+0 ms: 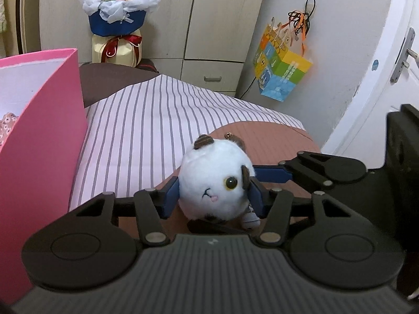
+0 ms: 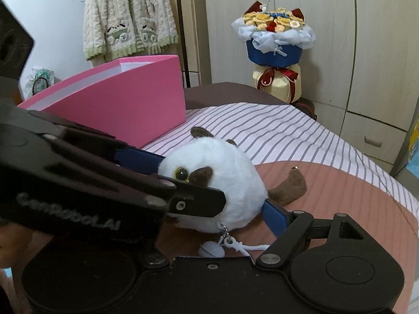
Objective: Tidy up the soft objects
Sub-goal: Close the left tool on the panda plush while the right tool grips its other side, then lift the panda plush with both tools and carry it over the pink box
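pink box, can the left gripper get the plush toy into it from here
Probably yes: the left gripper grips the plush toy, and the open-topped pink box stands close beside, nothing between.

You had a paper-flower bouquet (image 1: 117, 2) in blue wrap standing past the bed's (image 1: 146, 120) far end, against pale wardrobe doors (image 1: 225, 15). A colourful gift bag (image 1: 281, 70) hung on the wall by the white door (image 1: 387, 83). In the right wrist view, a fuzzy cream cardigan (image 2: 128, 15) hung behind. The bed wore striped and brown covers.
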Action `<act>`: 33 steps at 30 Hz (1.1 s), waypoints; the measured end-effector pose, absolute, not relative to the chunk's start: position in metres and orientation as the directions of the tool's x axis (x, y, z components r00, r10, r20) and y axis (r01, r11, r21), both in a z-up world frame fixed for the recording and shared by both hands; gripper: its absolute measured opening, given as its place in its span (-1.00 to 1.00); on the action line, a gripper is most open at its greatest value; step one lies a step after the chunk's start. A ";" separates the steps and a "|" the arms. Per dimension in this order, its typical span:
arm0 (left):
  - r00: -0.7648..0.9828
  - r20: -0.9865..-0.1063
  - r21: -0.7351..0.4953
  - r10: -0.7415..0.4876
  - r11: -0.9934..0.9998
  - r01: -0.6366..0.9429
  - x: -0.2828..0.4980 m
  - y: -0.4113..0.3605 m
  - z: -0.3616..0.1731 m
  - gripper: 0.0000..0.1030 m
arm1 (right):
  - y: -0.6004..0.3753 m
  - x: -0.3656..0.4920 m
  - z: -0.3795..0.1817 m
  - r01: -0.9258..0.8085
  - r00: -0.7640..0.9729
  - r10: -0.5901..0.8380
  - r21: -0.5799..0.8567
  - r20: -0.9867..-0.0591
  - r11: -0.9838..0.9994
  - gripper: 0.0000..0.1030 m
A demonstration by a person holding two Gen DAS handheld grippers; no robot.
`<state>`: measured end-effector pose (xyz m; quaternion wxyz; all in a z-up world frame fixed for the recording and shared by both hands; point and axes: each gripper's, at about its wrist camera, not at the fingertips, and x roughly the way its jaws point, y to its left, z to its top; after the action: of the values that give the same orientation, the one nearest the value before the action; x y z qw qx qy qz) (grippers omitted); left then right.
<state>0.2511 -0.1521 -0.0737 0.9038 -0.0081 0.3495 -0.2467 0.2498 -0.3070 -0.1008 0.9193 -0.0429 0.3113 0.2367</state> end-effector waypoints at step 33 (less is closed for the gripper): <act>0.573 -0.650 -0.218 -0.500 0.844 0.490 0.175 -0.123 -0.037 -0.02 | -0.278 0.176 -0.071 -0.376 0.697 0.359 0.110 -0.621 0.920 0.49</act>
<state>0.1748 -0.1229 -0.0367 0.8868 -0.0070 0.3684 -0.2790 0.1762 -0.2781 -0.0706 0.9211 -0.0127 0.3341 0.1994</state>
